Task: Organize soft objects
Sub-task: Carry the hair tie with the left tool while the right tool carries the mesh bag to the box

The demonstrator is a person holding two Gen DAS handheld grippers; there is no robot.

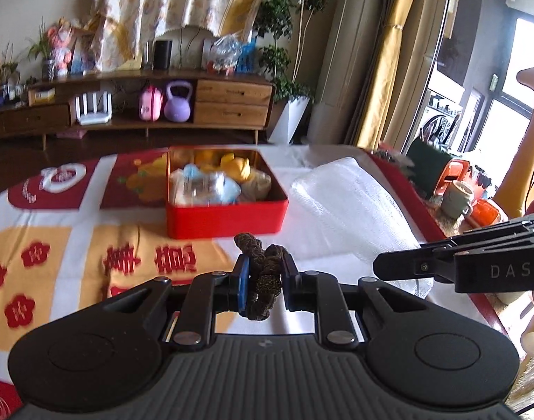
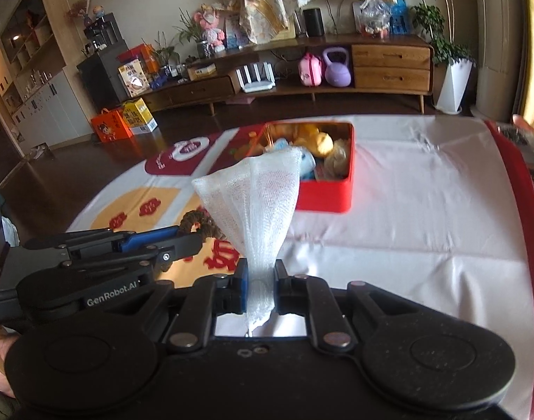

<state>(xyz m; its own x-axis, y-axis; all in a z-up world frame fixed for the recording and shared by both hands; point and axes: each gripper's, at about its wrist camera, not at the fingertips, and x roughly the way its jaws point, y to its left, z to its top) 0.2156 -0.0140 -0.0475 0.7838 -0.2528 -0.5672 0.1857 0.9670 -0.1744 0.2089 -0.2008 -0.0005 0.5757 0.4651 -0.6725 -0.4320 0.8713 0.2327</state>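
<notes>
The left hand-held gripper (image 1: pixel 263 281) is clenched on a dark brown braided loop (image 1: pixel 263 266), lifted off the bench (image 1: pixel 302 171). The right hand-held gripper (image 2: pixel 260 288) is clamped on a bunched end of white mesh cloth (image 2: pixel 260 196), which fans out ahead of its fingertips.

The bench is spread with a white cloth (image 2: pixel 407 192) edged in red, printed with yellow panels and red characters to the left of both grippers. Straight ahead of the left gripper, well apart from it, stands an open red tin (image 1: pixel 225 217) holding yellow plush pieces and pale blue packets. A white mesh bundle (image 1: pixel 351 210) lies ahead and to the right of the left gripper, just beside the tin.

Beyond the bench is dark wooden flooring and a long wooden sideboard (image 2: pixel 389 66) carrying a purple kettlebell (image 2: pixel 337 68), a pink case (image 2: pixel 309 66) and a white router (image 2: pixel 256 77). A patterned drape (image 1: pixel 176 0) hangs above it, and a potted plant (image 2: pixel 452 70) stands at its right end, beside yellow curtains (image 1: pixel 396 63).
</notes>
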